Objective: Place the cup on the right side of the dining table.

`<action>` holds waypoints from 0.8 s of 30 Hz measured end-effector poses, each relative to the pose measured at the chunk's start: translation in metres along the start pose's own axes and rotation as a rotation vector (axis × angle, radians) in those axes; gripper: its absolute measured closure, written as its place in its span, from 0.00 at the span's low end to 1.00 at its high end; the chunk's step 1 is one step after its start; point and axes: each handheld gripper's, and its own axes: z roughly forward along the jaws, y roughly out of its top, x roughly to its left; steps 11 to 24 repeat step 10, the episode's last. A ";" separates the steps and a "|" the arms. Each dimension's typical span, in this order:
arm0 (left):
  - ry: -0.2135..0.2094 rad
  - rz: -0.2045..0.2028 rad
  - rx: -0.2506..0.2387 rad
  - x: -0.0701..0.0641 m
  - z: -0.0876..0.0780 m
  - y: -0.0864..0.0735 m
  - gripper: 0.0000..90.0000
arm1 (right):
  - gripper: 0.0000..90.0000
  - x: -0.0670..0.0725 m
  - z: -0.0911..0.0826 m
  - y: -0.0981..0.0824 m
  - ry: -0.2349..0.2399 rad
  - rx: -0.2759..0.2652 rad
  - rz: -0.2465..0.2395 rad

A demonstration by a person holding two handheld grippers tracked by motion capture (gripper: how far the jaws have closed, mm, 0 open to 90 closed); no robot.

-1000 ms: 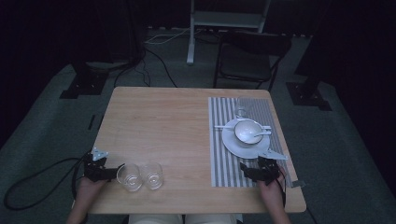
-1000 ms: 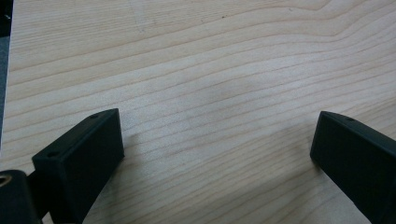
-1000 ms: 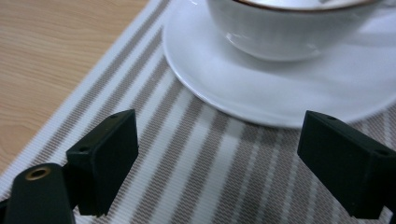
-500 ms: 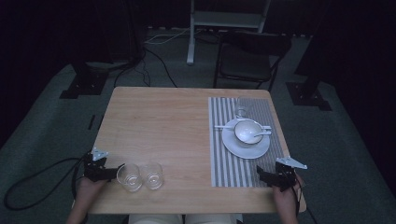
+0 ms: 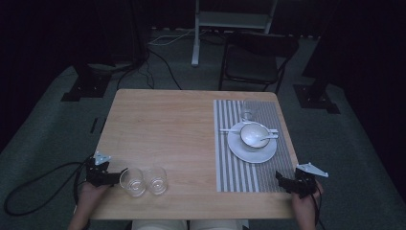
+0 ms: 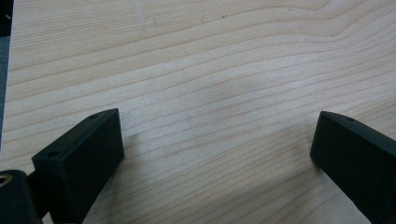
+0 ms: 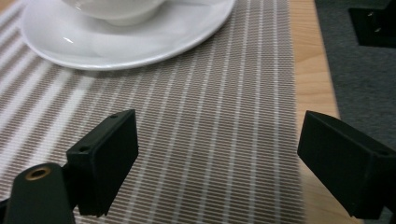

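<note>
Below, white plate [image 5: 253,149] holding bowl [image 5: 253,134] on striped placemat [image 5: 239,167], left gripper [image 6: 217,154] and right gripper [image 7: 217,158] both spread

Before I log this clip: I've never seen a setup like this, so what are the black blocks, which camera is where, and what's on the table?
There is no robot here. A person sits at a wooden table and holds a two-jaw tool in each hand. The high view looks down from above the person's side. It shows the left gripper at the near left edge and the right gripper at the near right corner. The other two pictures come from cameras riding on those grippers; the black blocks are their jaws. Both grippers are open and hold nothing.

On the table: two empty glasses beside the left gripper, and a striped placemat with a white plate, a bowl on it, and another glass behind.
</note>
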 end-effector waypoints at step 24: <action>0.000 0.000 0.000 0.000 0.000 0.000 0.03 | 0.13 -0.014 -0.003 -0.004 -0.013 0.005 0.032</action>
